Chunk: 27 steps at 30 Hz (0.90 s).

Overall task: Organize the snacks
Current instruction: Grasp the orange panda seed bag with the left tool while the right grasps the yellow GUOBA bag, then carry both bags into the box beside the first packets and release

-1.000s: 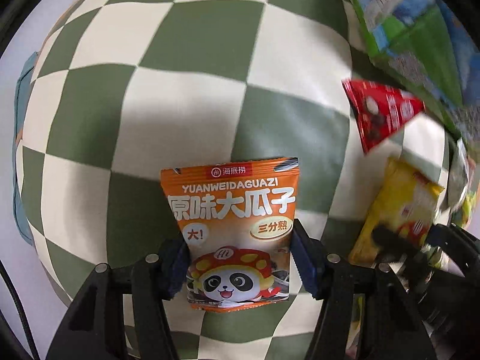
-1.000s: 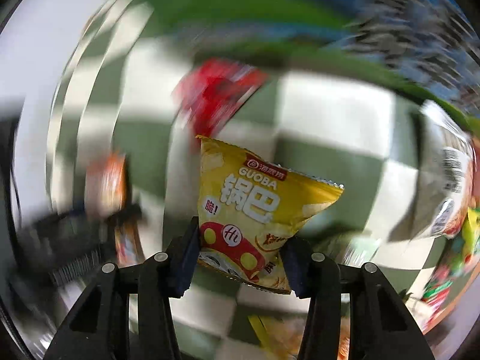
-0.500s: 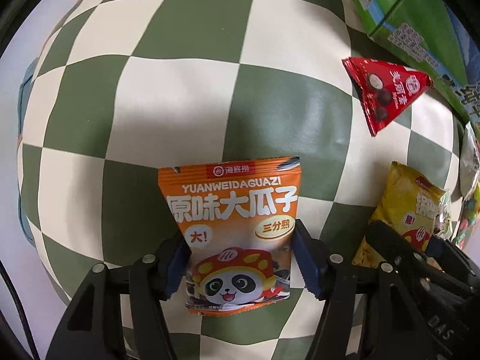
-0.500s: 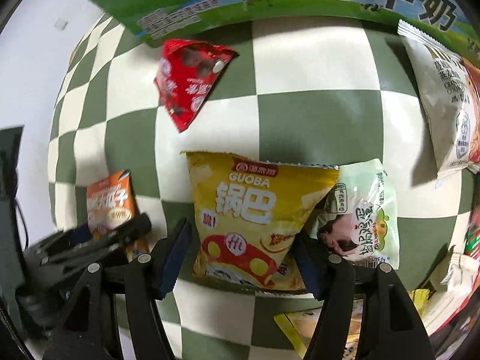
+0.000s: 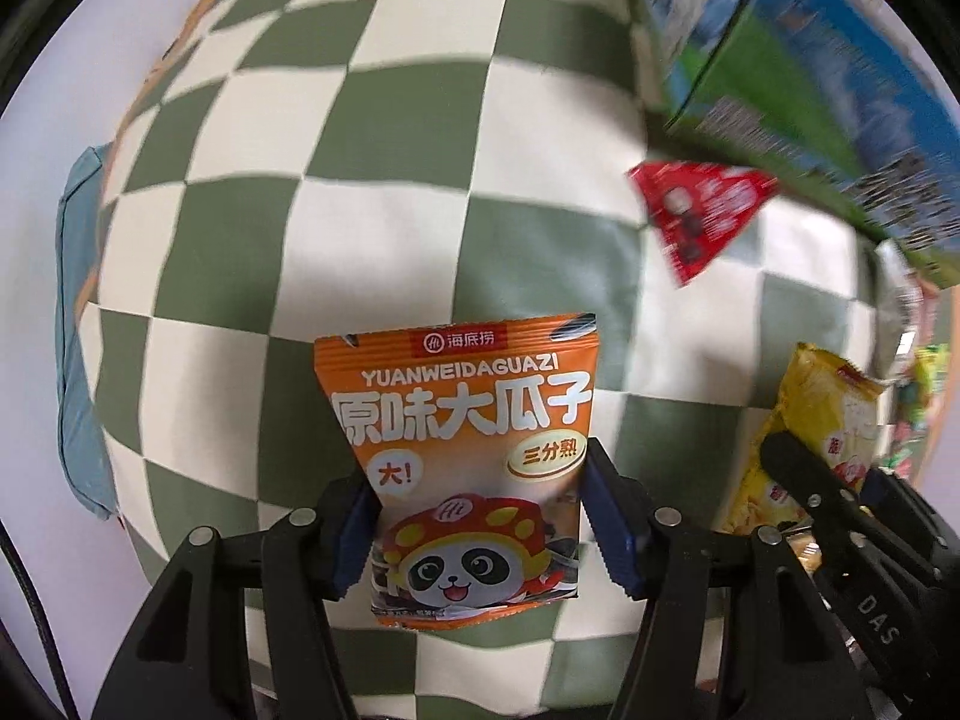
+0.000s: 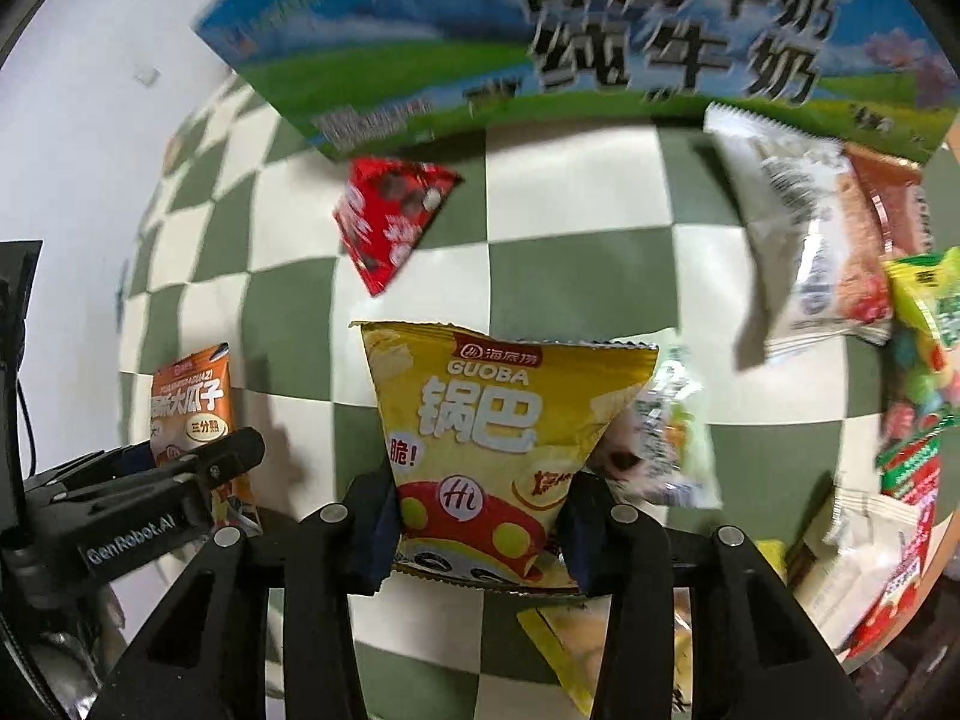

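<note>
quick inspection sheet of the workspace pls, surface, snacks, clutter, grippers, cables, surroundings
surface: green and white checked cloth over the table.
job's things: orange sunflower seed packet in the left gripper; yellow guoba packet in the right gripper; red triangular packet lying loose on the cloth.
clutter: milk carton box at the far edge; a heap of mixed snack packets to the right of the yellow one, too blurred to name.
grippers: left gripper shut on the orange packet; right gripper shut on the yellow packet, its jaws having just closed further.
cables: a black cable beside the left gripper's body.
surroundings: plain white wall beyond the cloth.
</note>
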{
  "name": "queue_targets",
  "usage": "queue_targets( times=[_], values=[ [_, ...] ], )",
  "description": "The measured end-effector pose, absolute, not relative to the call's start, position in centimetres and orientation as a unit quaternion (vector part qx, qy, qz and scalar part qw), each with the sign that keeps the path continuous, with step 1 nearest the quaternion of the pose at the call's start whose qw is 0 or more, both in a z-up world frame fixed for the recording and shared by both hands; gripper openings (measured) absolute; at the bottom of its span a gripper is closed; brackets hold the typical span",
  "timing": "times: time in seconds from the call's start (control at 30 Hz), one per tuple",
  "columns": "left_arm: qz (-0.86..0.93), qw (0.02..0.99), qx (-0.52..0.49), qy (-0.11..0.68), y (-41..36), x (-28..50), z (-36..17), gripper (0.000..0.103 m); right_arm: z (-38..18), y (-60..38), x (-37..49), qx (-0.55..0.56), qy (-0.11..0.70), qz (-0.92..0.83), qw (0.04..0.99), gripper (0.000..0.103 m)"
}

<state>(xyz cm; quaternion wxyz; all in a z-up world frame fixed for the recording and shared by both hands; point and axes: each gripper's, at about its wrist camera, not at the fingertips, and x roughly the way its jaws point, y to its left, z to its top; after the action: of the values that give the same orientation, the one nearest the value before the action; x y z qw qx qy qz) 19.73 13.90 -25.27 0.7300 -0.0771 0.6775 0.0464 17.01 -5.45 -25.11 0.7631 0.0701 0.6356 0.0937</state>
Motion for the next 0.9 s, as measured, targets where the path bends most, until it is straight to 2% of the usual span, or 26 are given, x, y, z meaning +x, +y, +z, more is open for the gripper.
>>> queue_targets(
  times=[0.3, 0.53, 0.7, 0.9],
  values=[
    [-0.007, 0.785, -0.093, 0.613, 11.5, 20.2, -15.6, 0.059, -17.6, -7.2, 17.6, 0.111, 0.590, 0.133, 0.789, 0.046],
    [-0.068, 0.811, -0.110, 0.571, 7.3, 25.9, -9.0, 0.059, -9.8, -10.4, 20.2, 0.143, 0.532, 0.145, 0.822, 0.046],
    [-0.082, 0.821, -0.098, 0.556, 4.9, 31.3, -6.5, 0.059, -5.3, -13.0, 24.5, 0.131, 0.495, 0.136, 0.848, 0.046],
    [-0.059, 0.803, -0.072, 0.589, 3.8, 38.3, -8.5, 0.060, -5.9, -13.8, 31.7, 0.113, 0.514, 0.135, 0.839, 0.046]
  ],
)
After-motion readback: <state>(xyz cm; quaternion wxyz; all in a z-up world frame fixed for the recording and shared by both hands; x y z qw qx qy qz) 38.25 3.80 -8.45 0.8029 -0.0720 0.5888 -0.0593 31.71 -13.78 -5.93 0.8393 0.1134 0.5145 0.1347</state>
